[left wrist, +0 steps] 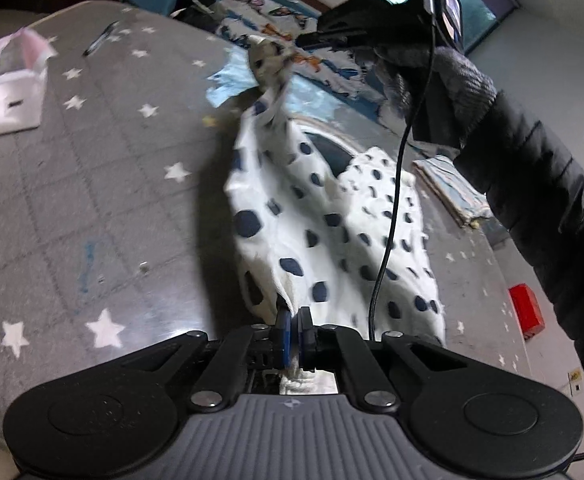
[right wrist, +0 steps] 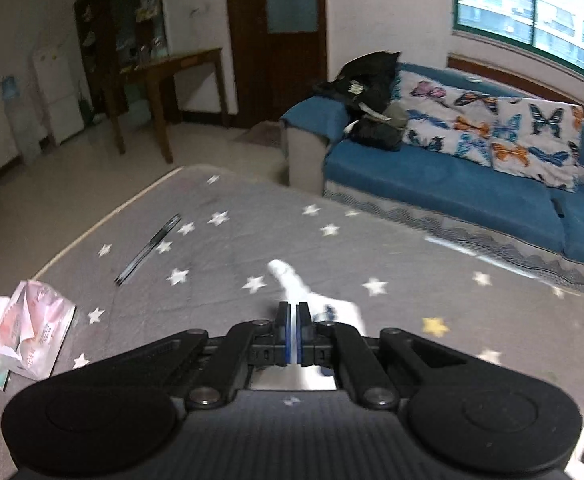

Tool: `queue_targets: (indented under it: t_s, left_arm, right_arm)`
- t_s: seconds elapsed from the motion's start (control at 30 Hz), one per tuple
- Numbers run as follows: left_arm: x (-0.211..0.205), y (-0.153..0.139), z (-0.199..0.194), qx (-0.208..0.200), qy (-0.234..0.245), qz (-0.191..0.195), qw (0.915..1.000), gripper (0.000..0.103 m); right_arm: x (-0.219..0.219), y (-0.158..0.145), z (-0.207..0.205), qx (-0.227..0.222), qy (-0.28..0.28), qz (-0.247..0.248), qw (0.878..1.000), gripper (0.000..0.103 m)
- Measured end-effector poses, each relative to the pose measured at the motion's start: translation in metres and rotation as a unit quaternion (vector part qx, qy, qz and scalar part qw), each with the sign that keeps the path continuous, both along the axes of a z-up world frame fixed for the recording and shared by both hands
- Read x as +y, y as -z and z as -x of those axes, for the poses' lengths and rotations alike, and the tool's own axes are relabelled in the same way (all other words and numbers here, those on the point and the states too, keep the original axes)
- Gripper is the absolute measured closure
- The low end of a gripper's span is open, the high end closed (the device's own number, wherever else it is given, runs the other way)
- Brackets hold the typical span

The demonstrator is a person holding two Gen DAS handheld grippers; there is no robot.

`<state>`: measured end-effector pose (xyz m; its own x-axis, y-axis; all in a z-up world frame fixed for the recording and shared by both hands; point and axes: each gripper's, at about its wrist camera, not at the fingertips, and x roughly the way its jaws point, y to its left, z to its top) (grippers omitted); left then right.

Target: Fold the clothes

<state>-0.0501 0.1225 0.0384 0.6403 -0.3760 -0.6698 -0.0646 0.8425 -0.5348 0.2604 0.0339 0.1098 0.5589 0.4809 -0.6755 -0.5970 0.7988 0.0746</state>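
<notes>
Left wrist view: you hold one white garment with navy dots (left wrist: pixel 324 216) off the star-print surface (left wrist: pixel 91 168), your left gripper (left wrist: pixel 293 320) pinching its near edge, your right gripper (left wrist: pixel 312 38) pinching its far corner. One red box (left wrist: pixel 526 310); no writing readable.

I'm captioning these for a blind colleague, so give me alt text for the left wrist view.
The left gripper, jaws shut, pinches a white garment with dark blue spots, while the right gripper, held in a gloved hand, lifts its far end above a grey star-printed table cover. A pink packet lies at left.
</notes>
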Motion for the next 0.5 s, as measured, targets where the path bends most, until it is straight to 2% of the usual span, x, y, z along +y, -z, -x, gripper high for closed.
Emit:
queue_targets:
  t_s: [0.13,0.23,0.37,0.5]
  left_arm:
    - [-0.013,-0.014,-0.004,-0.018,0.025,-0.001,0.9995,0.100]
    - [-0.022,-0.015,-0.008,-0.014,0.032,-0.006,0.9994,0.100]
    - [-0.025,-0.010,-0.007,-0.002,0.031,-0.008,0.9995,0.100]
    - [-0.021,0.000,-0.006,0.011,0.023,0.000,0.9997,0.100]
  right_arm:
    - [-0.043,-0.008,-0.006,0.009,0.029,-0.009,1.000,0.102]
    - [-0.059,-0.001,-0.009,0.022,0.027,0.002,0.999,0.101]
    - [-0.043,0.018,-0.007,0.035,0.005,0.033,0.999,0.097]
    - [-0.004,0.038,-0.001,0.054,-0.027,0.043,0.997,0.093]
